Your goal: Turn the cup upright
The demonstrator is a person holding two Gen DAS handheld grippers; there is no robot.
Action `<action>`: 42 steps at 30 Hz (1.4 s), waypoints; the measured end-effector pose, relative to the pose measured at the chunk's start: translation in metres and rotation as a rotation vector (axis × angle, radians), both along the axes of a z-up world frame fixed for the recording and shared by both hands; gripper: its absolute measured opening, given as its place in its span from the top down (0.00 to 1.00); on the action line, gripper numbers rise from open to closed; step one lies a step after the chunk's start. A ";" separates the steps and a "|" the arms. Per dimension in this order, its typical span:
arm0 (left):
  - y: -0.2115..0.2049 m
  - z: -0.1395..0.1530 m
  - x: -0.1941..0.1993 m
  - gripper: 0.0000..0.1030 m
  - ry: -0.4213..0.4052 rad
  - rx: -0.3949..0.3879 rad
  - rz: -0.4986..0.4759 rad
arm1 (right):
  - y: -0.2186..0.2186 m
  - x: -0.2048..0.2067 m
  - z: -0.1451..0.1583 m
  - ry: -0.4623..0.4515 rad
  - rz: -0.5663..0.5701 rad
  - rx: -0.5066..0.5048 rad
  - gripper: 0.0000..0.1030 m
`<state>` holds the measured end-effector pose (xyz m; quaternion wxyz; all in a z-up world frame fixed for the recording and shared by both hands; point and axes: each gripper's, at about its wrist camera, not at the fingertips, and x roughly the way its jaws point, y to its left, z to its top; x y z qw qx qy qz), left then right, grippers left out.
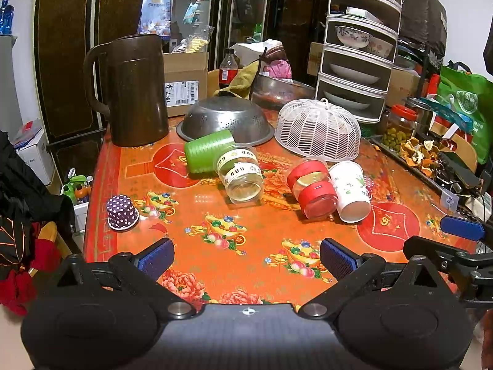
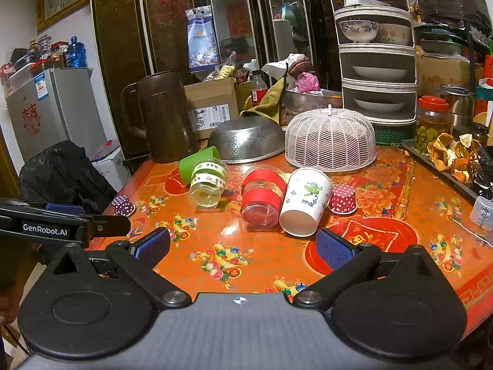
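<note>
- Both grippers hover wide open and empty over the near edge of the red floral tablecloth (image 1: 246, 215): left gripper (image 1: 246, 260), right gripper (image 2: 243, 249).
- Just beyond the right gripper, a white paper cup (image 2: 305, 202) lies on its side, mouth toward the camera.
- Touching that cup's left side lies a red-banded glass jar (image 2: 262, 199); just right of the cup sits an upturned red polka-dot cupcake liner (image 2: 342, 199).
- Left of the cup lie a clear jar (image 2: 209, 182) and a green cup (image 2: 197, 162), both tipped.
- Behind the cup stand a white mesh food cover (image 2: 329, 138) and an upturned steel colander (image 2: 246, 138).
</note>
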<state>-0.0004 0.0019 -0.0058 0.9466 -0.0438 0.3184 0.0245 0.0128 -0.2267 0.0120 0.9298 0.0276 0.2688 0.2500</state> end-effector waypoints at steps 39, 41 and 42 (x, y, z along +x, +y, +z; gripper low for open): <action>0.000 0.000 -0.002 0.01 0.017 -0.009 0.005 | -0.002 -0.003 0.001 0.001 0.000 0.000 0.01; 0.000 0.000 -0.002 0.01 0.017 -0.010 0.005 | -0.002 -0.003 0.001 0.001 0.001 0.000 0.01; 0.000 0.000 -0.002 0.01 0.017 -0.010 0.005 | -0.002 -0.003 0.001 0.000 0.001 0.000 0.01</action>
